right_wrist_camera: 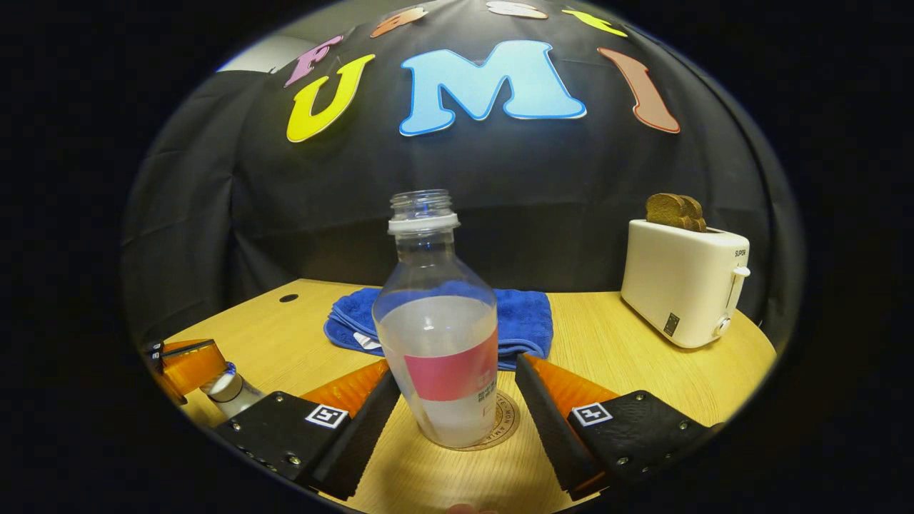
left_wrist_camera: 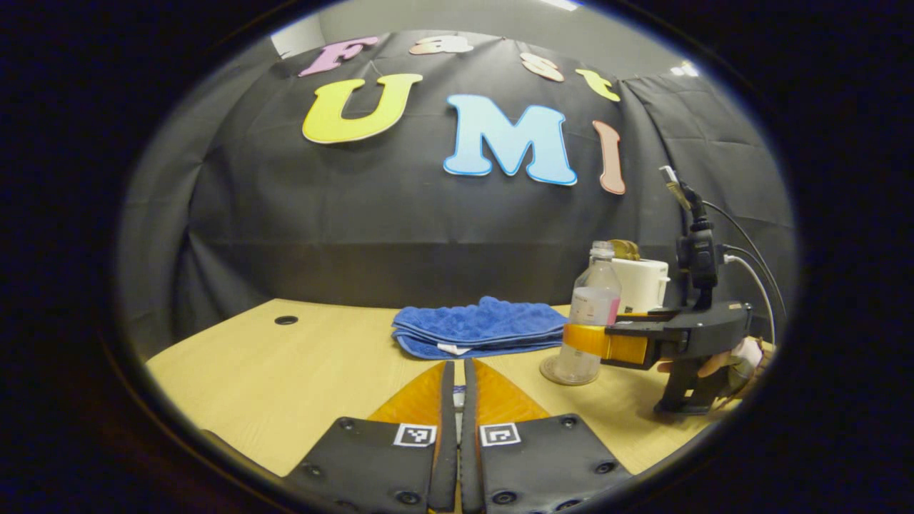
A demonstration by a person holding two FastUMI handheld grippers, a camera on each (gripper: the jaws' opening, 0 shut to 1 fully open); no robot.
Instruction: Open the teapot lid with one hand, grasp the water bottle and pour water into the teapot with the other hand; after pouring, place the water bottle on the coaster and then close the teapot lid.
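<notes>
Left gripper [left_wrist_camera: 457,378] sits low over the wooden table [left_wrist_camera: 285,371], and I read its fingers as clenched together with nothing between them. From the left gripper view I see a folded blue towel [left_wrist_camera: 480,327] just ahead. Off to the right the water bottle [left_wrist_camera: 590,318] stands upright on a round coaster [left_wrist_camera: 553,373], uncapped, clear plastic, cloudy water reaching partway up. A hand [left_wrist_camera: 735,357] holds the right gripper [left_wrist_camera: 593,341] beside the bottle. A white toaster [left_wrist_camera: 643,284] shows behind it.

Right gripper view: right gripper [right_wrist_camera: 457,400] is released, fingers spread wide on either side of the water bottle [right_wrist_camera: 439,321], a gap showing on each side. The bottle has a red label band low on its body and rests on the coaster [right_wrist_camera: 503,428]. Blue towel [right_wrist_camera: 525,318] lies behind it; toaster [right_wrist_camera: 682,282] stands at right with brown bread [right_wrist_camera: 675,210] in its slots. At the left edge I see the left gripper [right_wrist_camera: 182,364], with a small pale object below it that I cannot identify.
</notes>
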